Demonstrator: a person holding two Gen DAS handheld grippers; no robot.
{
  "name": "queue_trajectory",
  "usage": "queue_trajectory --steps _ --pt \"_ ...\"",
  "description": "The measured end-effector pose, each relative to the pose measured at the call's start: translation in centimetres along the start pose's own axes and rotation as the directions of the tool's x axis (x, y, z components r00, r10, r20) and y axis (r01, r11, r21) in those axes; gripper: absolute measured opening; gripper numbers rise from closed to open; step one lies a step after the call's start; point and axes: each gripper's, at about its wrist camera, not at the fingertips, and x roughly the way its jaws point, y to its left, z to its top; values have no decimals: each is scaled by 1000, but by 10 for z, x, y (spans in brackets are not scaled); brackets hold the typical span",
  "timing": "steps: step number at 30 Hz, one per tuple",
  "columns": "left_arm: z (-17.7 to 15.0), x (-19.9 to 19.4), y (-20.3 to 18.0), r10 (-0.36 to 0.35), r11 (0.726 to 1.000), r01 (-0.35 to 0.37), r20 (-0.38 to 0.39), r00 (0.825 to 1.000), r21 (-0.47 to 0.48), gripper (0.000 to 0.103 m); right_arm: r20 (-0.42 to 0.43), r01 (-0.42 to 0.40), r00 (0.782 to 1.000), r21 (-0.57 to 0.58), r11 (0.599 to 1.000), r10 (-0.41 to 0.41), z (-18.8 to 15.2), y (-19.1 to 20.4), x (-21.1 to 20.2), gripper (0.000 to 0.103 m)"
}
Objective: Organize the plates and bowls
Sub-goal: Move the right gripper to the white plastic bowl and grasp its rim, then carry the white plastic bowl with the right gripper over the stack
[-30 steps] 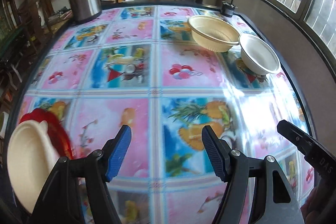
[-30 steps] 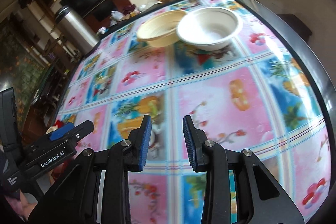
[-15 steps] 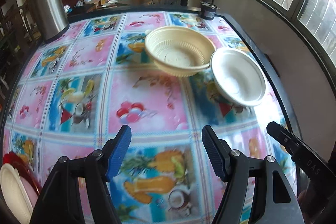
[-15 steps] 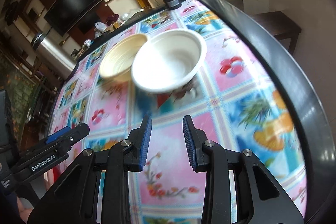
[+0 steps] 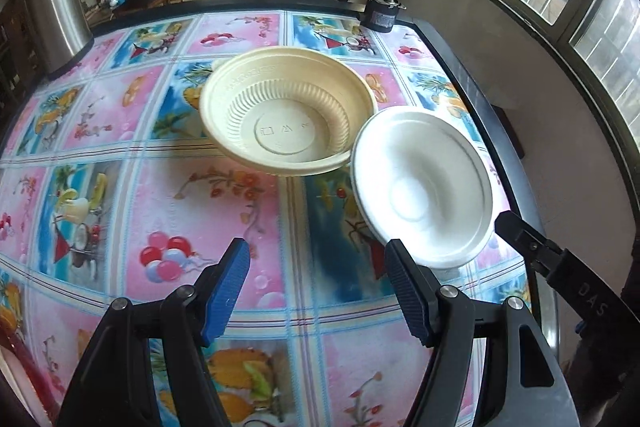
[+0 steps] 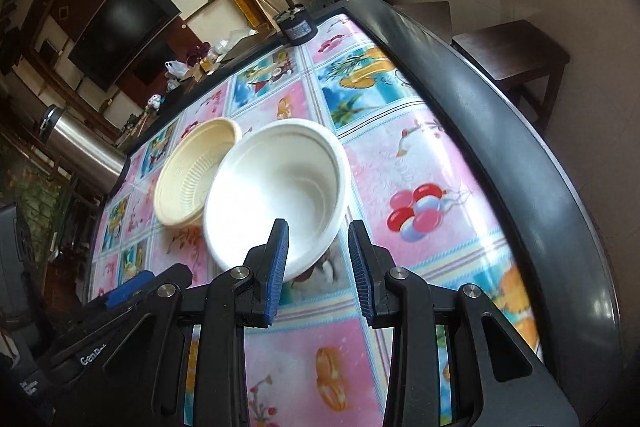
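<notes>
Right wrist view shows the right claw (image 6: 318, 259) now closed in on the white bowl (image 6: 276, 191), its near rim entering the narrow, empty gap; half a second ago the bowl lay well ahead. The left claw (image 5: 316, 291) hangs wide, empty. The cream bowl (image 5: 286, 115) touches it on the surface (image 5: 160, 195); a rim grasp seems next.

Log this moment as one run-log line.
phase: approach | left gripper: open, empty | right gripper: open, straddling near rim of white bowl | cream bowl: beside white bowl, untouched | both on table
</notes>
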Motion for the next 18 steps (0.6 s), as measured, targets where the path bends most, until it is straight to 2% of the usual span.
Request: queue_trajectory --steps 5,12,14,17,18 --pt "6 10 -11 -20 1000 20 -11 1000 -10 70 -11 -13 1000 28 1000 13 10 -9 14 30" --pt "11 31 -22 -28 999 27 -47 998 -19 70 -8 -5 1000 -26 1000 5 22 -2 29 30" --pt "12 35 -23 -16 1000 16 -39 999 -18 70 -4 8 1000 -41 999 -9 23 -2 31 26" --pt "9 35 -24 -23 1000 23 -19 1000 -4 68 -8 -4 1000 -36 999 3 21 -5 34 21" --pt "9 36 -25 -24 1000 24 -19 1000 6 60 -9 -6 1000 -33 999 5 20 -6 35 20"
